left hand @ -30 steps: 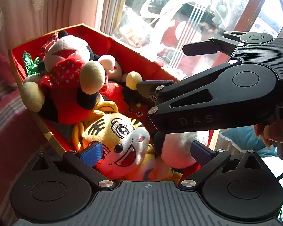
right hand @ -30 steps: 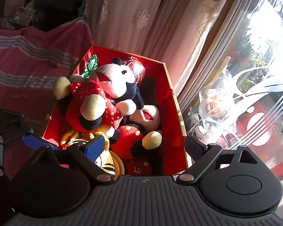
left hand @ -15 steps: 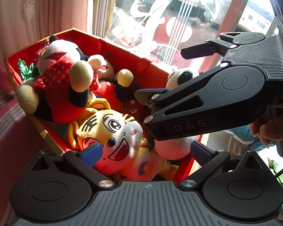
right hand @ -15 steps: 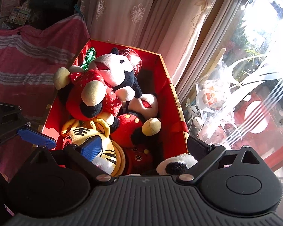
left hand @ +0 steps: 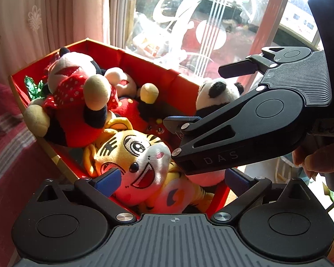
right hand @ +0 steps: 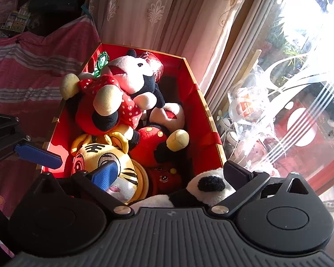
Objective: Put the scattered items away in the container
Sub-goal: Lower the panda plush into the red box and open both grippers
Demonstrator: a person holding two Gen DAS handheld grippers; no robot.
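A red box (left hand: pixel 144 60) (right hand: pixel 202 120) holds several plush toys: a Minnie mouse (left hand: pixel 75 102) (right hand: pixel 113 102), a Mickey (right hand: pixel 158 142), a yellow tiger (left hand: pixel 140 162) (right hand: pixel 100 155) and a panda (left hand: pixel 216 93) (right hand: pixel 209 187) at the near right corner. My left gripper (left hand: pixel 171 178) is open above the tiger. My right gripper (right hand: pixel 171 173) is open just above the panda and also shows in the left wrist view (left hand: pixel 209 93), jaws wide apart around the panda without gripping it.
The box stands against a glass door (right hand: pixel 289 89) with pink curtains (right hand: pixel 155 17) behind it. A red striped cloth (right hand: pixel 33 62) covers furniture to the left. Clutter in plastic wrap (right hand: pixel 245 106) lies between box and glass.
Both grippers have pulled back and up from the box. The panda, hidden under the right gripper before, now shows lying in the box's near corner.
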